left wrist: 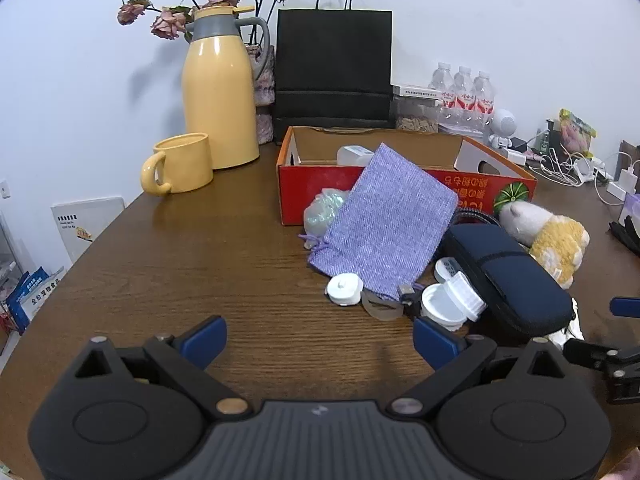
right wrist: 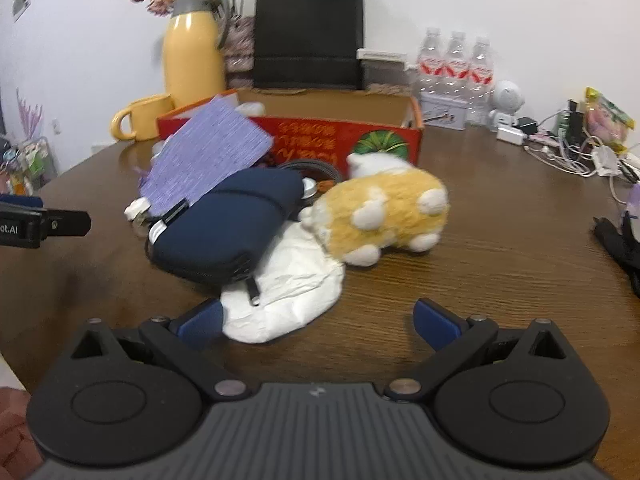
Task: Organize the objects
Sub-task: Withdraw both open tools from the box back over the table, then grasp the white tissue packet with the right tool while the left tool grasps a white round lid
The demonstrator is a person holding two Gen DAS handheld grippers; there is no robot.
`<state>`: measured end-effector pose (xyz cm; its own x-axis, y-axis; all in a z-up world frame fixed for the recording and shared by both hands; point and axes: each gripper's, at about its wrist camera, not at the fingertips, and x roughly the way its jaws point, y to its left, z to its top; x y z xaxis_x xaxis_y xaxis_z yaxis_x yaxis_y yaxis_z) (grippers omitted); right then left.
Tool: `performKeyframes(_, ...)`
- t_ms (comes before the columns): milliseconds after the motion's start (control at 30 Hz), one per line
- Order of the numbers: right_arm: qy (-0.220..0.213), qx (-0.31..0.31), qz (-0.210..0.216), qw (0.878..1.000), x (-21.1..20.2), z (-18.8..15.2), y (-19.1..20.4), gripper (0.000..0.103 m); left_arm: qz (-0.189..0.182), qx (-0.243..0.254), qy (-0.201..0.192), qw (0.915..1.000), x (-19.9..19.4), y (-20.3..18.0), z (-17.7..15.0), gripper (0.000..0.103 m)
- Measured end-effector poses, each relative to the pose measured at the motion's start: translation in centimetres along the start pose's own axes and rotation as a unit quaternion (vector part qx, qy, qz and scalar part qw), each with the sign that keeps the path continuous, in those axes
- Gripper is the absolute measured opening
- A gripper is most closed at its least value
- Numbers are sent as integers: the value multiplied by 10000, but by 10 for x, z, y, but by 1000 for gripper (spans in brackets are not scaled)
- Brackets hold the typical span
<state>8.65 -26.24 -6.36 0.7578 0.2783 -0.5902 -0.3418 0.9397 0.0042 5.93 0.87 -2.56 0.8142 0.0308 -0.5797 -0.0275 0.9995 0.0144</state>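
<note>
Fuzzy plush toy [right wrist: 384, 204] beside smooth oval navy case [right wrist: 228, 224], woven purple pouch [left wrist: 390, 224]

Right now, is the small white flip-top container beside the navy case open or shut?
Open. The white container has its hinged lid tipped back, showing the hollow inside, next to the navy case.

On the table [left wrist: 200, 264], the box [left wrist: 400, 184] sits at twelve o'clock; the pouch [left wrist: 390, 226] leans on its front wall. The case [left wrist: 508, 276] lies at two o'clock, the plush toy [left wrist: 548, 240] beyond it. The mug [left wrist: 180, 164] stands at ten o'clock, the jug [left wrist: 220, 88] just behind.
</note>
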Motion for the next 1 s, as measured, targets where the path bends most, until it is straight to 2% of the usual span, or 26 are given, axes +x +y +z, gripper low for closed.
performKeyframes(200,166,105,210,9996,21,11,-1,103,-21,-26,25,10000,-2,1,-1,100)
performKeyframes(267,232,92,294,9993,28,13,0,100,-37,-38,29,10000,-2,1,-2,100)
performKeyframes(367,129,-30,262,9996,33,14,6,85,-80,-72,47,9999,-1,0,-2,100)
performKeyframes(400,73,-44,302,9995,31,14,7,71,-114,-70,55,9999,0,-2,-3,100)
performKeyframes(567,-53,27,425,9991,26,11,1,66,-332,141,136,9993,9,-20,-6,99)
performKeyframes(767,-184,-41,292,9994,17,6,-2,64,-364,142,233,9990,26,-41,-3,88)
performKeyframes(867,-208,-34,271,9994,14,5,-6,64,-462,233,86,9986,26,-50,1,87)
performKeyframes(1000,-246,-34,267,9993,12,5,-9,64,-494,642,-75,9967,28,-67,7,87)
